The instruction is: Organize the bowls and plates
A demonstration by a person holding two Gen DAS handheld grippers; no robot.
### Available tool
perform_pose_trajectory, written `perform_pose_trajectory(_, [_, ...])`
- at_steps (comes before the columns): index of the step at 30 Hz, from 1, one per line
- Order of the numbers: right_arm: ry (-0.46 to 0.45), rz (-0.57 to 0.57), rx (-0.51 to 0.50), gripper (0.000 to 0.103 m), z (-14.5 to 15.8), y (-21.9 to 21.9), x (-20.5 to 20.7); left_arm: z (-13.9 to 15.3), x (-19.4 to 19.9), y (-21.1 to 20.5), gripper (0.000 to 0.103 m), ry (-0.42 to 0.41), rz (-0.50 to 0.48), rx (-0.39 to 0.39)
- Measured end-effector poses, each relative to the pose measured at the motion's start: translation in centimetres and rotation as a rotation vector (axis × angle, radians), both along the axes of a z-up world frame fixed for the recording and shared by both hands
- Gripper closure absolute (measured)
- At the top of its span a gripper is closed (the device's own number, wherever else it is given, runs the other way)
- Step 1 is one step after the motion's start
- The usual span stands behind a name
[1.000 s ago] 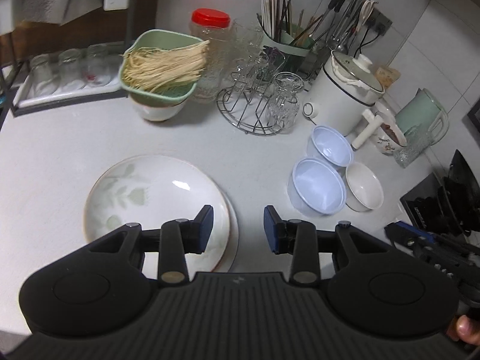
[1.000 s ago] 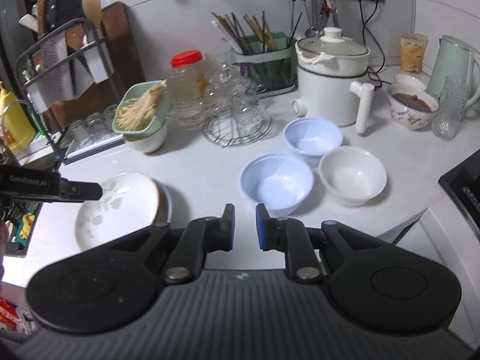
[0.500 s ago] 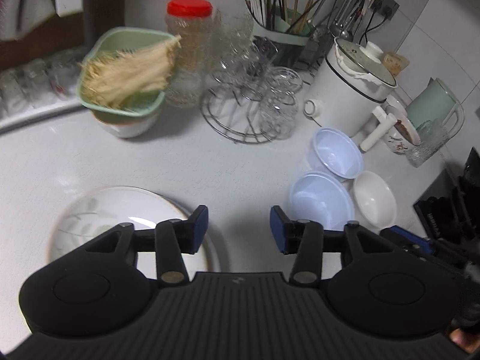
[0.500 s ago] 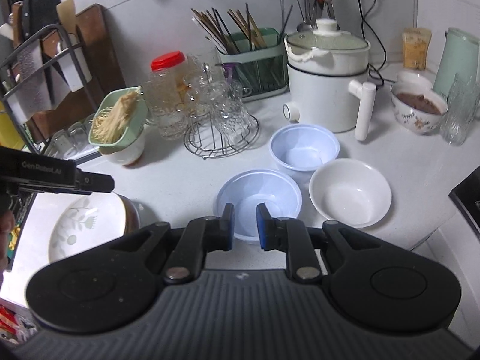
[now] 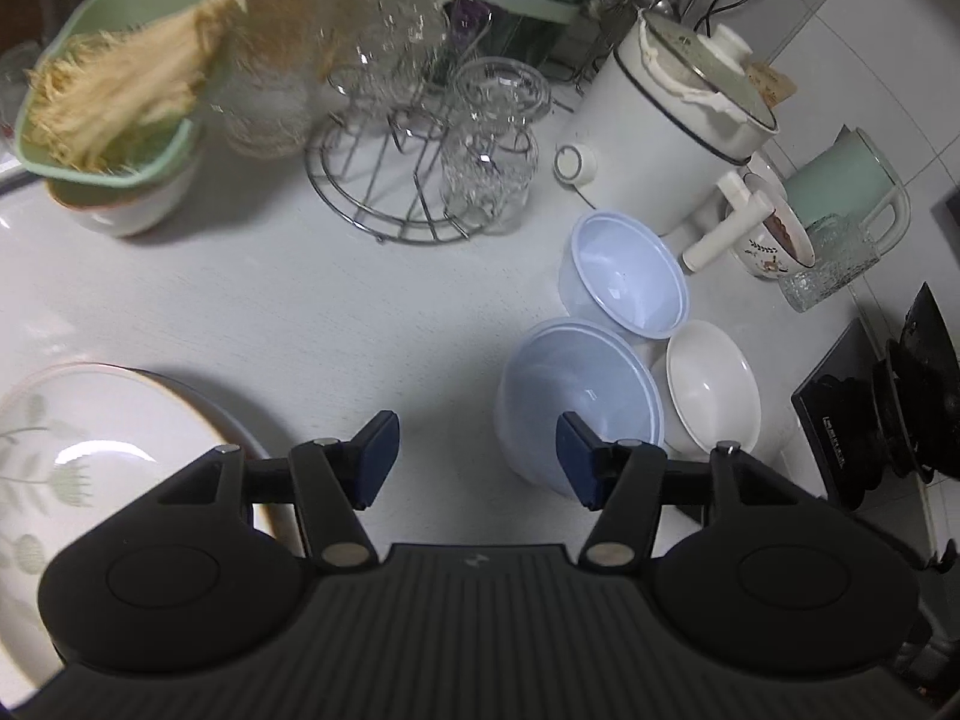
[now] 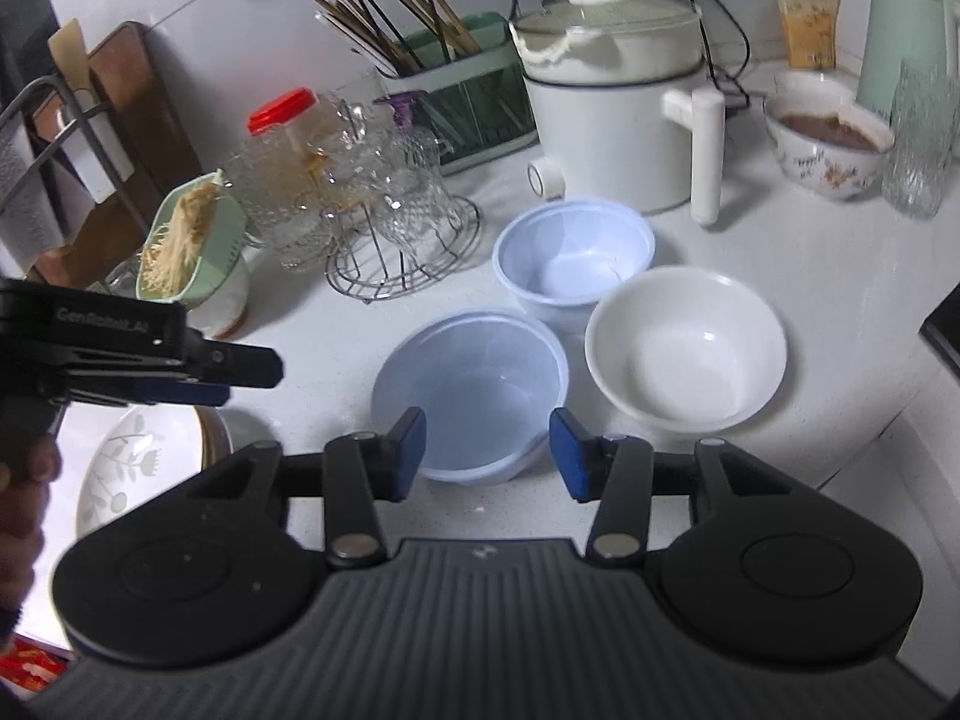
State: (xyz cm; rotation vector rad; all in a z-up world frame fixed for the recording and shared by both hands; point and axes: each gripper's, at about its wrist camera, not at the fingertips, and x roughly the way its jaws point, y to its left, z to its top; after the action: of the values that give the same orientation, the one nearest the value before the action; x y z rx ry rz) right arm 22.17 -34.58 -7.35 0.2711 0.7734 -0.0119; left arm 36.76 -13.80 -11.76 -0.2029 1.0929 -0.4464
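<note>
Right hand-held gripper (image 6: 487, 450): lower centre of the right wrist view, jaws just opening, now spread, nothing between the pads; the near rim of the pale blue bowl (image 6: 471, 396) shows in the gap beyond them.
Left hand-held gripper (image 5: 477, 462): lower centre of the left wrist view, jaws likewise just opening, spread and empty above bare white desk (image 5: 336, 306). In the right wrist view it enters from the left edge, held by a hand (image 6: 24, 492).
Floral plate (image 5: 66, 468): lower left, on the desk, partly hidden under the gripper body.
Pale blue bowl: centre right of the desk, near edge.
White bowl (image 6: 687, 354): just right of it, apparently touching.
Second blue bowl (image 6: 573, 258): behind both.
Wire glass rack (image 6: 402, 252): centre, holding clear glasses.
Green basket of noodles (image 5: 114, 102): upper left, seated in a white bowl.
White cooker (image 6: 612, 120): upper centre right.
Chopstick holder (image 6: 462, 90): rear, against the wall.
</note>
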Motion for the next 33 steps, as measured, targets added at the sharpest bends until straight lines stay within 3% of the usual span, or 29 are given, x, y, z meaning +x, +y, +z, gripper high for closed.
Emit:
perform_pose_trajectory(6, [0.022, -0.038, 0.008, 0.056, -1.3, -0.9, 1.0, -2.3, 1.6, -1.2, 0.04, 0.047, -0.004, -0.021])
perform_pose_trajectory(10, [0.044, -0.07, 0.015, 0.056, -2.5, -1.8, 2.1, -4.1, 2.7, -2.0, 0.051, 0.118, -0.01, -0.031])
perform_pose_trajectory(17, [0.055, -0.078, 0.047, 0.056, -3.7, -2.7, 3.1, -4.1, 3.2, -4.4, 0.052, 0.072, -0.078, 0.082])
perform_pose_trajectory(22, [0.056, -0.06, 0.062, 0.056, -4.0, -2.8, 3.8, -4.4, 3.8, -5.1, 0.067, 0.069, -0.082, 0.102])
perform_pose_trajectory(29, [0.066, -0.044, 0.083, 0.073, -4.4, -3.1, 4.6, -4.7, 4.0, -5.5, 0.08, 0.098, -0.085, 0.079])
perform_pose_trajectory(33, [0.073, -0.03, 0.103, 0.074, -4.6, -3.1, 4.9, -4.6, 3.7, -5.4, 0.08, 0.104, -0.086, 0.065])
